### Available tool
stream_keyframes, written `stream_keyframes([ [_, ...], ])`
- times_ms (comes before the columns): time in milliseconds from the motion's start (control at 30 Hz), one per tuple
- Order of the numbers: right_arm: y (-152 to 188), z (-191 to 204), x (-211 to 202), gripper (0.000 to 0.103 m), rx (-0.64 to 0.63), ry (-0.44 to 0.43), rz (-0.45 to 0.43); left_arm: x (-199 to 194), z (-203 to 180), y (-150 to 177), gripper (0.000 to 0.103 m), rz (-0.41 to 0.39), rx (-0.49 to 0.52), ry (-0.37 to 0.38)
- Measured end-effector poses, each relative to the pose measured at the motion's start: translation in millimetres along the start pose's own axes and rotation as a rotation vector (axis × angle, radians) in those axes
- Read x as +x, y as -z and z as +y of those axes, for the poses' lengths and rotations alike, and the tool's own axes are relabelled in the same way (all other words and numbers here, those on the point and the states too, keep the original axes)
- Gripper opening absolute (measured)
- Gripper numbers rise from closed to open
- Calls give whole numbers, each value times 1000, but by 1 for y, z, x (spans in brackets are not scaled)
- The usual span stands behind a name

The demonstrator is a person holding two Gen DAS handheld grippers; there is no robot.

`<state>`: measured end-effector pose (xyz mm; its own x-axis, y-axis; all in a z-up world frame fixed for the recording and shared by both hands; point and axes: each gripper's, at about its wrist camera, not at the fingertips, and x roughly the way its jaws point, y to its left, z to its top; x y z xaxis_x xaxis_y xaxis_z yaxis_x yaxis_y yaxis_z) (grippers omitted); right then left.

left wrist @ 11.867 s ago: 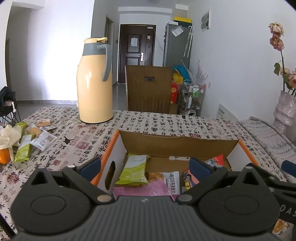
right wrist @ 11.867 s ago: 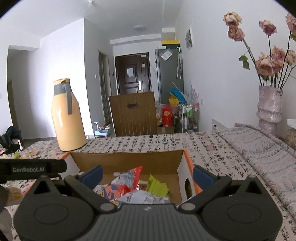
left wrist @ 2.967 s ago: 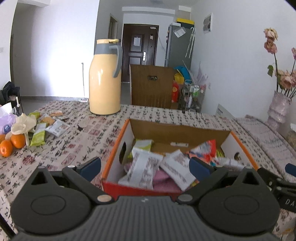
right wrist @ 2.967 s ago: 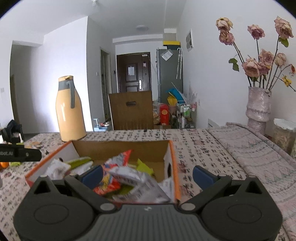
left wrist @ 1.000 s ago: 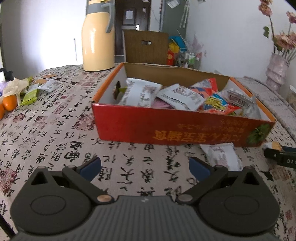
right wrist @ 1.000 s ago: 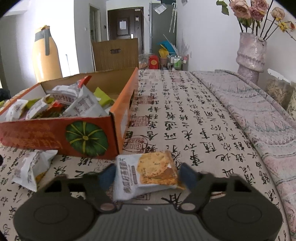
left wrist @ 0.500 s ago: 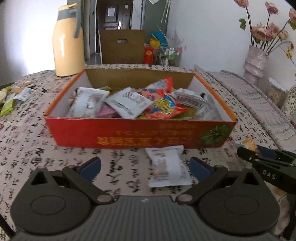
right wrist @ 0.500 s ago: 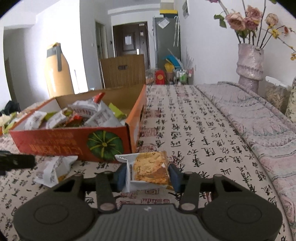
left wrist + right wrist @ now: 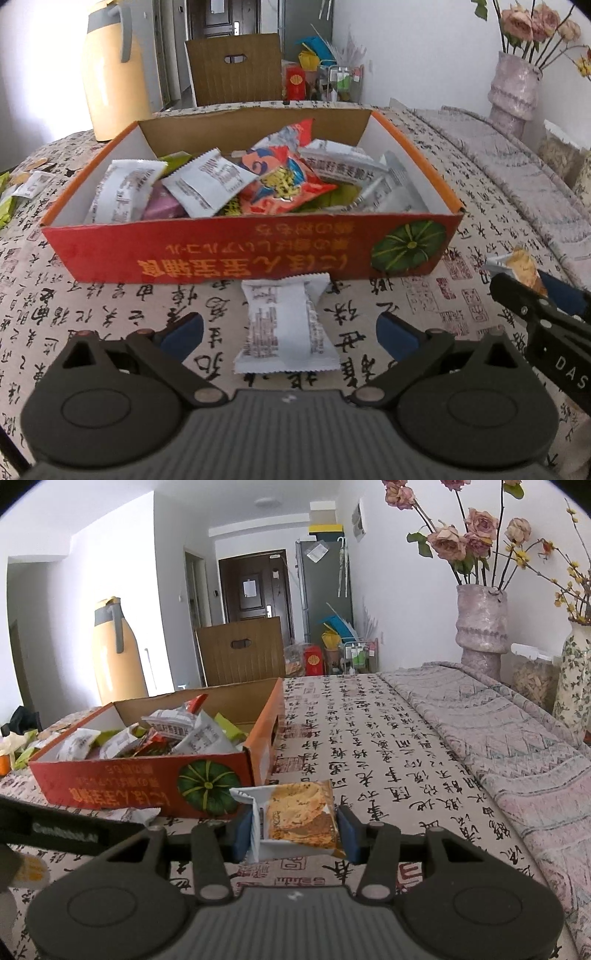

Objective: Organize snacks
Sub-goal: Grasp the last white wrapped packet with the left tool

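Centre of the left wrist view: the red-and-orange cardboard box (image 9: 207, 254) sits on the calligraphy-print tablecloth (image 9: 92, 314), open on top and heaped with snack packets. Inside, white packets (image 9: 207, 181) lie at the left and centre, a bright red-and-blue bag (image 9: 284, 177) rides on top in the middle, a pink one (image 9: 162, 206) peeks out lower left, and more white wrappers crowd the right corner. Just below the box's front wall, one white packet (image 9: 284, 328) lies flat on the cloth, outside the box. The left gripper (image 9: 286, 332) hangs over it with jaws spread wide and nothing clasped; the packet lies between the blue pads, untouched.

Over in the right wrist view, the right gripper (image 9: 291, 829) is clamped narrow on a cookie packet (image 9: 295, 812), both pads pressing its sides, low centre of the frame, just in front of the box's pumpkin-printed corner. Upper left, a tall yellow thermos (image 9: 114, 653) stands behind the box; upper right, a vase (image 9: 480, 627) holds dried roses.
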<state>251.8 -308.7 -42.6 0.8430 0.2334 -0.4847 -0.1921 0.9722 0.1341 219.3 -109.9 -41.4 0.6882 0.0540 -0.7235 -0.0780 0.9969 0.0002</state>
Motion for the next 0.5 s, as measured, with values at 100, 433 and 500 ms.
stream_keyframes([
  [100, 1, 0, -1, 47, -1, 2, -3, 2, -2, 1, 98, 6, 4, 0],
  [433, 4, 2, -5, 47, 4, 12, 2, 13, -3, 4, 58, 59, 19, 11],
  [500, 5, 2, -6, 47, 5, 12, 4, 11, -3, 5, 57, 59, 30, 21],
])
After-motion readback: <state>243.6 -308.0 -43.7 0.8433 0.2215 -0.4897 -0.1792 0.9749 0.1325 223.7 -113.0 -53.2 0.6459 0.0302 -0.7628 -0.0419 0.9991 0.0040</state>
